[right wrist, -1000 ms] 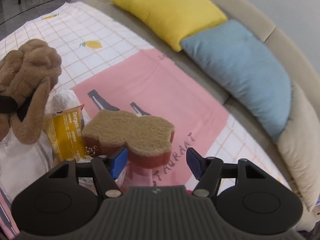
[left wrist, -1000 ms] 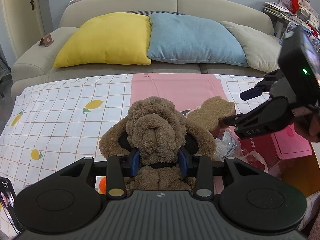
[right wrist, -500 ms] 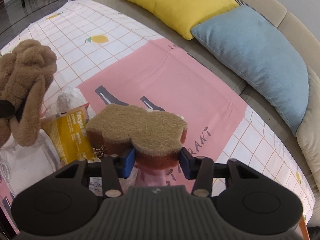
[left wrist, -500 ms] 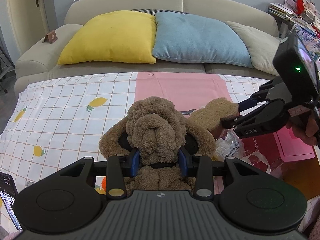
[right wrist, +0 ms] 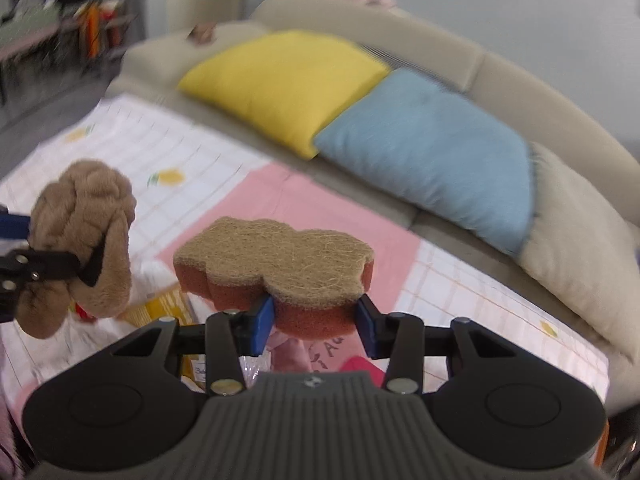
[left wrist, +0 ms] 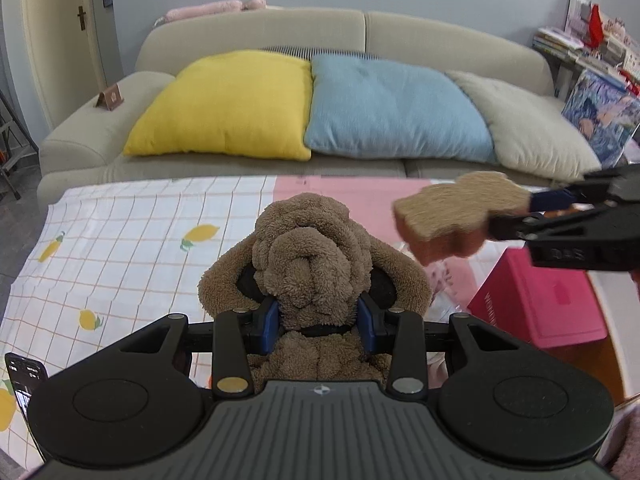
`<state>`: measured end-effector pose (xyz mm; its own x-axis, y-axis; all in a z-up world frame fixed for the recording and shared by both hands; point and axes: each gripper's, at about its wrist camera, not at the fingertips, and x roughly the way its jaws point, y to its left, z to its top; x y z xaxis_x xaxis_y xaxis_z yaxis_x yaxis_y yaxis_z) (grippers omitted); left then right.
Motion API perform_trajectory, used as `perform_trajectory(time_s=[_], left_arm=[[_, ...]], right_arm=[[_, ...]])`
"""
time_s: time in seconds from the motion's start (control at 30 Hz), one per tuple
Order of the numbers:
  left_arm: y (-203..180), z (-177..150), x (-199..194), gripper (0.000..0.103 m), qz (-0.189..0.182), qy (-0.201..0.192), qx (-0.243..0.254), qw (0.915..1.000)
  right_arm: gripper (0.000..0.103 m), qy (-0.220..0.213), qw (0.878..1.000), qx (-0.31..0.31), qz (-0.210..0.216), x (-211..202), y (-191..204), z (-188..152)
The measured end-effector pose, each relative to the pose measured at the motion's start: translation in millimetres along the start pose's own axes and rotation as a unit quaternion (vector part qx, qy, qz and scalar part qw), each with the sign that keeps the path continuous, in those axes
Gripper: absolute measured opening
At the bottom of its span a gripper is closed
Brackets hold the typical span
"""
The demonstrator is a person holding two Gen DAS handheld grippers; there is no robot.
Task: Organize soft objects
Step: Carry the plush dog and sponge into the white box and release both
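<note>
A brown plush dog (left wrist: pixel 312 256) hangs off the table with my left gripper (left wrist: pixel 318 320) shut on its neck; its head and floppy ears rise above the blue pads. To its right a cloud-shaped sponge (left wrist: pixel 452 212), tan scrub top over an orange-red body, is in the air, and my right gripper (left wrist: pixel 520 216) comes in from the right edge. In the right wrist view the right gripper (right wrist: pixel 316 316) is shut on the sponge (right wrist: pixel 276 256), its blue pads pressing the orange sides. The plush dog (right wrist: pixel 84 216) is at the left there, held by the left gripper (right wrist: pixel 48 244).
A beige sofa (left wrist: pixel 256 28) behind the table carries a yellow cushion (left wrist: pixel 228 108), a blue cushion (left wrist: pixel 392 112) and a beige cushion (left wrist: pixel 532 124). A lemon-print checked cloth (left wrist: pixel 132 232) covers the table. A pink box (left wrist: pixel 552 304), a yellow packet (right wrist: pixel 160 312) and a phone (left wrist: pixel 24 376) lie below.
My right gripper closed on the sponge and lifted it off the pile on the table. The left gripper rose a little with the plush dog still in it.
</note>
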<state>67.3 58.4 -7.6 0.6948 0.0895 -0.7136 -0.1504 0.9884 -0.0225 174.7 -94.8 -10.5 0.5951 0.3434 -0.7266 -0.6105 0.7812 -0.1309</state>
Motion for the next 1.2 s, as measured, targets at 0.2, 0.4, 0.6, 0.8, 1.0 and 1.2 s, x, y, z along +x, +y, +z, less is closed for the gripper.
perform_trajectory(time_s=[0.2,0.4,0.6,0.8,1.0,1.2], left_arm=[[-16,12,-17,0.044,-0.030,-0.011,-0.003,0.9995],[-64,22,-31,0.044,-0.100,-0.009,0.023,0.9947],[-131,29,-31,0.044,-0.185,0.017,0.084,0.9790],[-199,33,-19,0.044,-0.249,0.064,0.130,0.9577],[-250,29,13,0.045,-0.275,0.138,0.175,0.9352],[-281,27,41,0.045,-0.287,0.204,0.172,0.9200]], right_arm=[[0.043,-0.042,0.995,0.083,-0.036,-63,-15,-32],[0.044,-0.034,0.983,0.155,-0.095,-106,-44,-75],[0.044,0.006,0.969,0.186,-0.161,-130,-81,-122],[0.044,0.055,0.959,0.187,-0.205,-139,-107,-156],[0.044,0.102,0.962,0.164,-0.194,-124,-121,-179],[0.044,0.165,0.960,0.123,-0.189,-102,-130,-194]])
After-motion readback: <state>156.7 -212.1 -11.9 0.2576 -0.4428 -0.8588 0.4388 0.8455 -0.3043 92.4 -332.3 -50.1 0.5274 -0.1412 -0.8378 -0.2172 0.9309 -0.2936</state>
